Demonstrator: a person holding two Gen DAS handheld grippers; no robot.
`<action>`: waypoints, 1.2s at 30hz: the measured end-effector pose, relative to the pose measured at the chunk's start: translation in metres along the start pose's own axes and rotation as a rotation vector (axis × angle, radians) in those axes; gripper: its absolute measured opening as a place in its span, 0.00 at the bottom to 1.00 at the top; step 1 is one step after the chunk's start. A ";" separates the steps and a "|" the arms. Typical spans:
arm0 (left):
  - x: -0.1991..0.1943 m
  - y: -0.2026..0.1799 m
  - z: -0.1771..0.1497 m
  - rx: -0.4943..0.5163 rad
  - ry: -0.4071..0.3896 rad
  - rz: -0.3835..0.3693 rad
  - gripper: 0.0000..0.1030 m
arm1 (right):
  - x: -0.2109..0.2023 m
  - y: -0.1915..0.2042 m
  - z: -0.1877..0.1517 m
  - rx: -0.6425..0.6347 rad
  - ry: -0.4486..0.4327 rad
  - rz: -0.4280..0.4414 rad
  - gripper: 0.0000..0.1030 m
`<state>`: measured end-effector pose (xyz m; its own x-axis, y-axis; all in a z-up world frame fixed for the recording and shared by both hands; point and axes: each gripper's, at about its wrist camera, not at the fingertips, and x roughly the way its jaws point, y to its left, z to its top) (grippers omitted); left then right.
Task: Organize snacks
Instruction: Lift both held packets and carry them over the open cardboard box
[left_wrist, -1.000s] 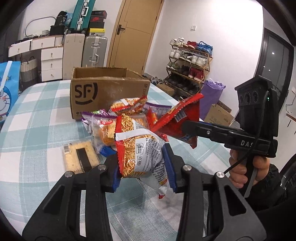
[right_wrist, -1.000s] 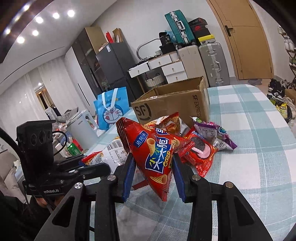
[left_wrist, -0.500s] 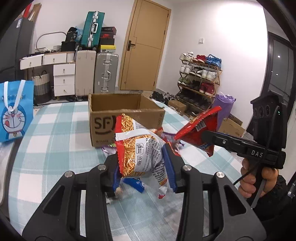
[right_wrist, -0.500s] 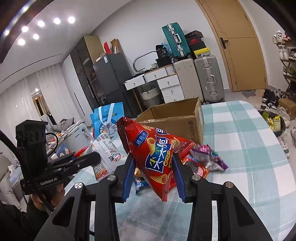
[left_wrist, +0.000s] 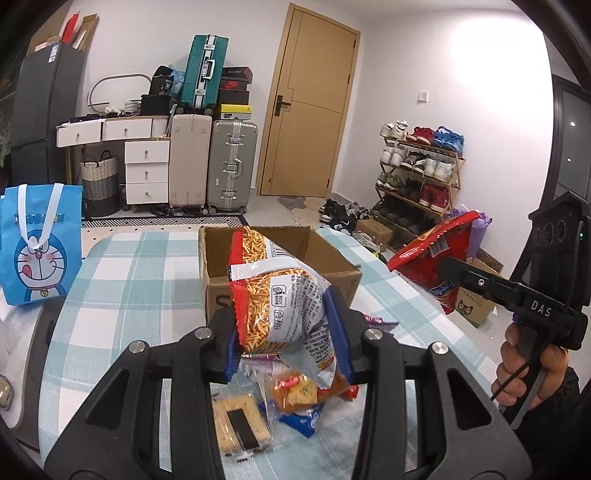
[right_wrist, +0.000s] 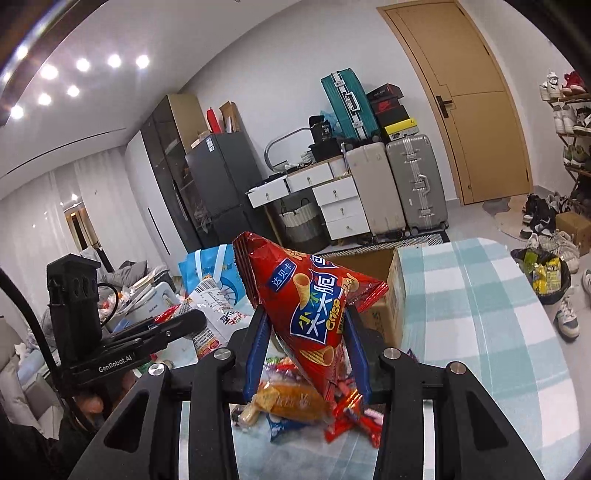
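Note:
My left gripper (left_wrist: 284, 332) is shut on an orange-and-white bag of noodle sticks (left_wrist: 280, 295), held in the air in front of the open cardboard box (left_wrist: 343, 273). My right gripper (right_wrist: 308, 350) is shut on a red bag of corn cones (right_wrist: 314, 306), also lifted, with the box (right_wrist: 388, 306) just behind it. In the left wrist view the right gripper and its red bag (left_wrist: 428, 266) hang to the right of the box. A pile of loose snack packets (left_wrist: 288, 391) lies on the checked table below; it also shows in the right wrist view (right_wrist: 295, 402).
A blue Doraemon bag (left_wrist: 37, 243) stands at the table's left edge. The checked tablecloth (right_wrist: 480, 314) stretches right of the box. Suitcases, drawers and a shoe rack (left_wrist: 421, 177) stand beyond the table. A bin (right_wrist: 543, 273) sits on the floor to the right.
Both grippers have risen with their bags. The snack pile has dropped lower in both views and the box's open top now shows behind the noodle bag.

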<state>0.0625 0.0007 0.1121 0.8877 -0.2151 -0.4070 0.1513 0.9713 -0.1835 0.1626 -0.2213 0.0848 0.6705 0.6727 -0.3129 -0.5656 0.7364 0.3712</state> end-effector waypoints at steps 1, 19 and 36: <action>0.002 0.001 0.004 -0.002 -0.001 0.001 0.36 | 0.001 -0.001 0.003 0.002 -0.001 0.000 0.39; 0.078 0.023 0.060 -0.024 0.012 0.044 0.36 | 0.048 -0.024 0.028 0.028 0.038 -0.015 0.39; 0.137 0.071 0.062 -0.063 0.048 0.070 0.36 | 0.101 -0.035 0.032 0.032 0.099 -0.009 0.39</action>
<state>0.2216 0.0462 0.0985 0.8731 -0.1529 -0.4629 0.0604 0.9762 -0.2085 0.2655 -0.1807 0.0682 0.6240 0.6711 -0.4004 -0.5429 0.7408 0.3956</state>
